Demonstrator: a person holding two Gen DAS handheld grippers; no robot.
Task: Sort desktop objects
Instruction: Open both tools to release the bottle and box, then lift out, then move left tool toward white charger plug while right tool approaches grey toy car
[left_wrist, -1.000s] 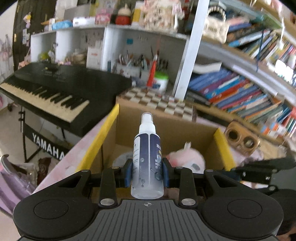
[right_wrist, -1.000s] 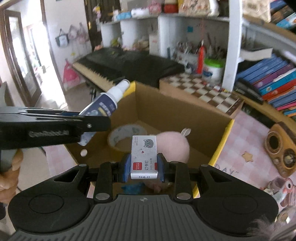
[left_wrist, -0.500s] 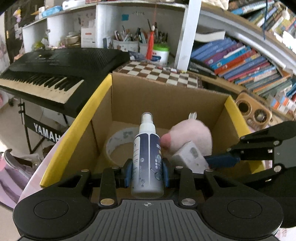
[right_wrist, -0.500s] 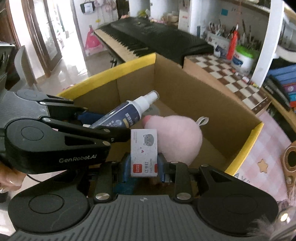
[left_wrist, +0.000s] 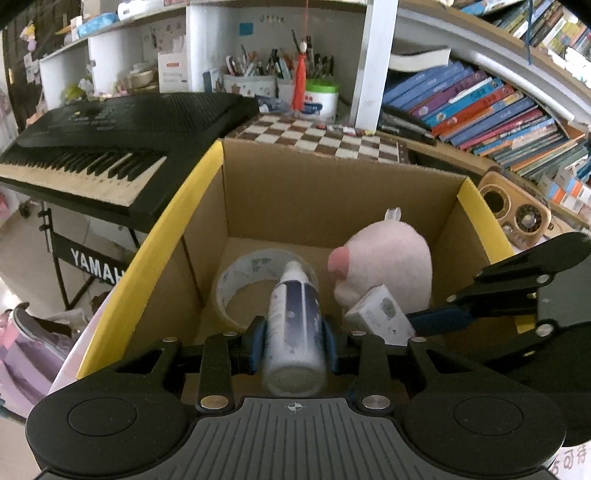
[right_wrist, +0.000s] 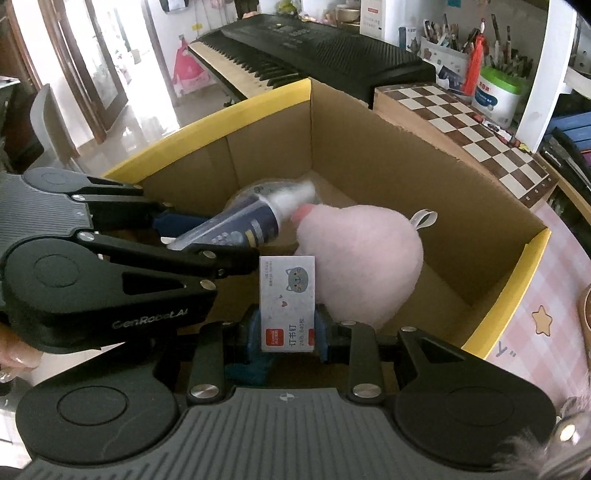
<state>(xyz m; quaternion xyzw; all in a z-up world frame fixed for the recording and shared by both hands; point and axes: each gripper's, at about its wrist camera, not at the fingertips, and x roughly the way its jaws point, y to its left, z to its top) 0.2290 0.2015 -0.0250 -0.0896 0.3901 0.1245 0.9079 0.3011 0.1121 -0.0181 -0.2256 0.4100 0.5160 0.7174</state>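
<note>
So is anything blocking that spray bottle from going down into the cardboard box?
Partly: the tape roll lies on the box floor under the spray bottle, and the pink plush sits right beside it.

Matt cardboard box (left_wrist: 332, 192), fuzzy plush toy (left_wrist: 391, 258), seemingly glossy plastic bottle (left_wrist: 293, 317).

Spray bottle (left_wrist: 293, 317) tilted nozzle-down, staple box (right_wrist: 287, 302) upright, both apparently over cardboard box (left_wrist: 332, 192)
</note>
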